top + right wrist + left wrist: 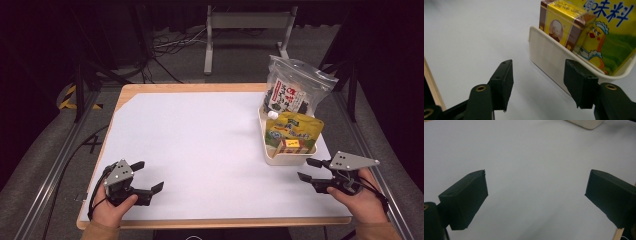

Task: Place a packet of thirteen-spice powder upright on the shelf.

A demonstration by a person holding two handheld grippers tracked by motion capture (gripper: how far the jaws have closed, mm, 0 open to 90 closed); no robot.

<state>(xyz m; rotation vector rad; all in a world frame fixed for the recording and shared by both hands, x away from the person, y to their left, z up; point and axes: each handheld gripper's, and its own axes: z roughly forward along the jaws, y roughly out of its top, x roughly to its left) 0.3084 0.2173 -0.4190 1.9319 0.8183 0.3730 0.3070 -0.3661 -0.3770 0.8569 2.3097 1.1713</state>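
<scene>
A cream tray (278,158) stands at the right side of the white table top (200,145). It holds a small yellow and brown box (292,145), a yellow pouch (296,127) and a clear bag with a printed label (290,92). My right gripper (310,169) hovers just in front of the tray's near wall (549,58), open with nothing between its fingers; the box (560,22) and pouch (609,35) rise behind that wall. My left gripper (149,176) stands open and empty over the bare table at the front left, with the tray's corner (586,123) far off.
The wooden table edge (215,222) runs along the front. A metal stand (247,30) and cables (165,45) lie on the floor beyond the table. Rails (50,165) flank both sides.
</scene>
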